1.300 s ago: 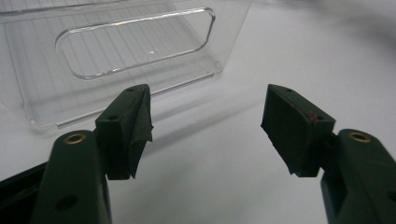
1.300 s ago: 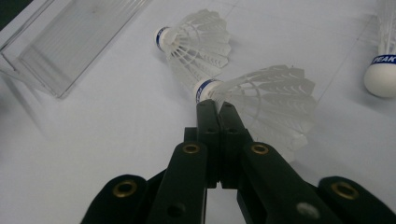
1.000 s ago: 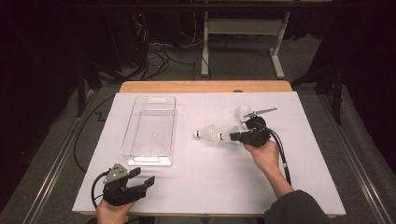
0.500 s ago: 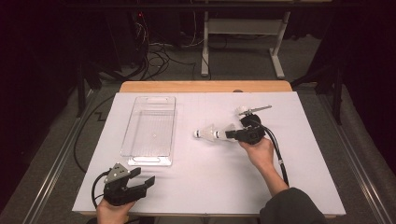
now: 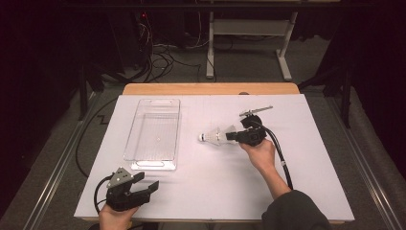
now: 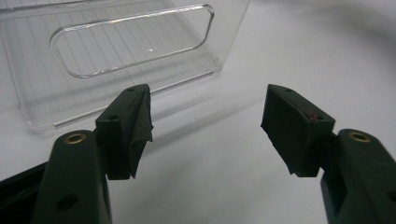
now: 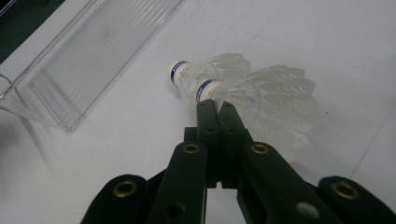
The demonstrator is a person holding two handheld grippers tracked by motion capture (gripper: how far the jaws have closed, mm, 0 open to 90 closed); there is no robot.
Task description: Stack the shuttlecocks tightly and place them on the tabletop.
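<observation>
Left gripper (image 5: 143, 188): at the near left corner of the table, held in the person's left hand (image 5: 115, 218). In the left gripper view (image 6: 205, 128) its jaws stand spread wide with nothing between them.
White table surface (image 5: 206, 191): bare between the two hands.
Right gripper (image 5: 231, 136): mid-table on the right side, held in the person's right hand (image 5: 261, 154), pointing left. In the right gripper view (image 7: 216, 105) its jaws are pressed flat together; the tips sit at the near shuttlecock's skirt, just behind its cork, and whether they pinch a feather cannot be told.
Shuttlecocks (image 5: 215, 136): two white ones (image 7: 243, 88) lying side by side on the table, corks with blue bands pointing toward the tray.
Clear plastic tray (image 5: 154, 132): left of the shuttlecocks, apart from them, long side running away from the person; its handle cut-out (image 6: 130, 44) faces the left gripper.
Metal tool (image 5: 256, 111): beyond the right gripper, too small to identify.
</observation>
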